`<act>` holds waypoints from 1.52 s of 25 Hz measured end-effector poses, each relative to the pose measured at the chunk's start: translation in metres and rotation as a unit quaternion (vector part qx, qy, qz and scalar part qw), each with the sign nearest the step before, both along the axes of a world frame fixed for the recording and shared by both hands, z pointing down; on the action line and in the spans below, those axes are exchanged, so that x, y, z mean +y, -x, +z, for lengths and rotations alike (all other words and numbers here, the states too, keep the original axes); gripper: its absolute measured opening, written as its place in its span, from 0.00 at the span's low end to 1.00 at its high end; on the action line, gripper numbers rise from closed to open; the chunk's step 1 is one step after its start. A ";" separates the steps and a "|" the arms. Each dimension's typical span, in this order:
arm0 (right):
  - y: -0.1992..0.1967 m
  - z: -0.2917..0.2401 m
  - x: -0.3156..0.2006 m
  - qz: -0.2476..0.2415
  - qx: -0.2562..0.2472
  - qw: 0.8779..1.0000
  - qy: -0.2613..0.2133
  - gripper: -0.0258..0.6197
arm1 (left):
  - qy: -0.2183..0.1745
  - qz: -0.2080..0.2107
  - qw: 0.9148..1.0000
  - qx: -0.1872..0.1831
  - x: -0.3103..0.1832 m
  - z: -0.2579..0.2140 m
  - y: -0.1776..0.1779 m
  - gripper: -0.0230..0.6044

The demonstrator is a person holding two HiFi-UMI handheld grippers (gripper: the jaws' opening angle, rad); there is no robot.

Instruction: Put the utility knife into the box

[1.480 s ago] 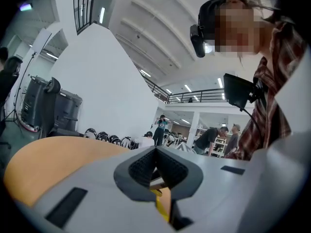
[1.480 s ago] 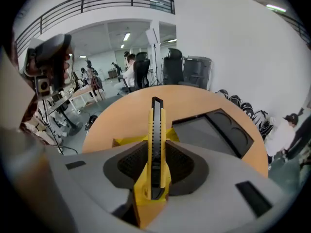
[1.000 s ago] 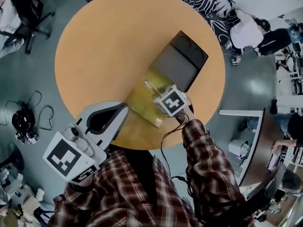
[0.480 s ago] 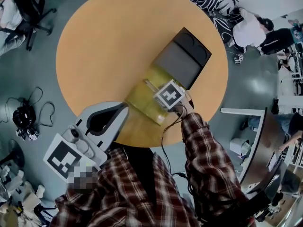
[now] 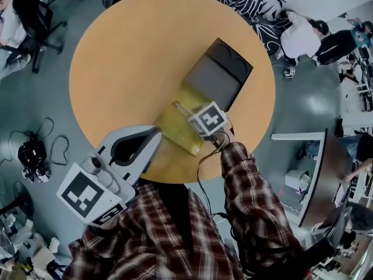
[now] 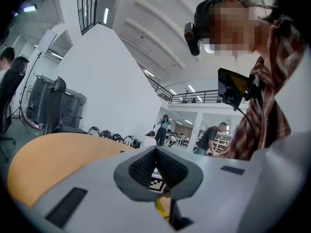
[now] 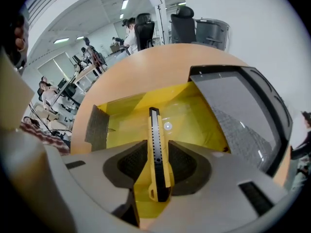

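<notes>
An open yellow see-through box (image 5: 175, 127) lies on the round orange table (image 5: 128, 57), its dark grey lid (image 5: 218, 74) folded back on the far side. My right gripper (image 5: 201, 120) hangs over the box, shut on a yellow utility knife (image 7: 154, 130). The knife's black-tipped end points forward over the box floor (image 7: 194, 115), and its rear end sticks out behind the right gripper's pads (image 7: 181, 161). My left gripper (image 5: 152, 133) rests at the table's near edge, beside the box's near-left corner, shut and holding nothing; its pads (image 6: 146, 166) meet.
The grey lid (image 7: 243, 120) spreads to the right of the box in the right gripper view. Office chairs (image 5: 35, 16), cables (image 5: 35, 150) and a desk (image 5: 309, 174) stand on the floor around the table. People are in the background.
The right gripper with the knife has shifted only slightly over the box. The left gripper has stayed where it was.
</notes>
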State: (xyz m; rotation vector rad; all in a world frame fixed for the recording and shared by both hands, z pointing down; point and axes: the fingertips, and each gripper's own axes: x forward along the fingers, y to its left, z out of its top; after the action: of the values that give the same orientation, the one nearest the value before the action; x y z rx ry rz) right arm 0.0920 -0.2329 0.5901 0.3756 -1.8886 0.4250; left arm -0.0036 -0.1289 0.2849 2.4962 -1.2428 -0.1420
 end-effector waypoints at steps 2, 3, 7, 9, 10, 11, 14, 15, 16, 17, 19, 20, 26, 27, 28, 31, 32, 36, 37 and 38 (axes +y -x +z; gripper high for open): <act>0.003 -0.013 -0.005 0.022 -0.023 0.999 -0.011 0.24 | -0.005 0.004 1.000 -0.001 -0.002 -0.003 0.001 0.05; 0.004 -0.022 -0.007 0.037 -0.039 0.998 -0.016 0.23 | -0.007 0.007 1.000 -0.002 -0.002 -0.005 0.001 0.05; 0.010 -0.076 -0.014 0.110 -0.131 0.984 -0.044 0.23 | -0.022 0.023 0.999 -0.003 -0.007 -0.014 -0.005 0.05; 0.011 -0.110 -0.014 0.143 -0.187 0.970 -0.061 0.23 | -0.031 0.035 0.999 -0.004 -0.011 -0.019 -0.010 0.05; 0.011 -0.129 -0.013 0.156 -0.213 0.962 -0.074 0.23 | -0.036 0.042 0.998 -0.004 -0.013 -0.022 -0.013 0.05; 0.009 -0.148 -0.011 0.166 -0.236 0.953 -0.089 0.23 | -0.041 0.049 0.998 -0.004 -0.015 -0.025 -0.017 0.05; 0.005 -0.202 0.000 0.180 -0.286 0.931 -0.141 0.23 | -0.055 0.071 0.996 -0.005 -0.020 -0.035 -0.028 0.05; 0.004 -0.218 0.006 0.181 -0.298 0.924 -0.158 0.23 | -0.060 0.078 0.995 -0.004 -0.022 -0.038 -0.031 0.05; 0.004 -0.234 0.012 0.182 -0.310 0.917 -0.173 0.23 | -0.064 0.084 0.994 -0.004 -0.023 -0.041 -0.034 0.05; 0.003 -0.248 0.018 0.184 -0.322 0.909 -0.189 0.23 | -0.067 0.090 0.994 -0.004 -0.024 -0.044 -0.036 0.05; -0.001 -0.276 0.030 0.189 -0.349 0.892 -0.218 0.19 | -0.074 0.100 0.992 -0.005 -0.025 -0.048 -0.043 0.05; -0.005 -0.289 0.035 0.195 -0.360 0.882 -0.234 0.17 | -0.077 0.106 0.991 -0.005 -0.025 -0.051 -0.048 0.05; -0.033 -0.336 0.059 0.229 -0.378 0.843 -0.307 0.07 | -0.086 0.137 0.987 -0.004 -0.028 -0.061 -0.074 0.05; -0.035 -0.339 0.062 0.233 -0.378 0.839 -0.313 0.07 | -0.087 0.141 0.986 -0.004 -0.028 -0.062 -0.077 0.05; -0.036 -0.340 0.065 0.236 -0.378 0.837 -0.317 0.06 | -0.089 0.145 0.985 -0.004 -0.027 -0.063 -0.079 0.05; -0.038 -0.344 0.070 0.239 -0.382 0.833 -0.322 0.06 | -0.089 0.150 0.985 -0.004 -0.025 -0.064 -0.084 0.05; -0.039 -0.346 0.071 0.240 -0.384 0.832 -0.321 0.06 | -0.089 0.151 0.985 -0.004 -0.024 -0.064 -0.085 0.05; -0.039 -0.348 0.069 0.240 -0.387 0.830 -0.323 0.06 | -0.087 0.151 0.985 -0.005 -0.024 -0.063 -0.084 0.05; -0.038 -0.347 0.069 0.239 -0.386 0.830 -0.323 0.06 | -0.087 0.150 0.985 -0.005 -0.024 -0.062 -0.083 0.05; -0.037 -0.347 0.068 0.238 -0.386 0.830 -0.323 0.06 | -0.086 0.150 0.985 -0.004 -0.023 -0.062 -0.082 0.05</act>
State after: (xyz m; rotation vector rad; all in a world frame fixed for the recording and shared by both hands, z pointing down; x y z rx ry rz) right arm 0.1286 -0.1644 0.2431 1.3082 -2.7206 0.2542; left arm 0.0788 -0.1521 0.2231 2.8011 -0.8740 -0.1682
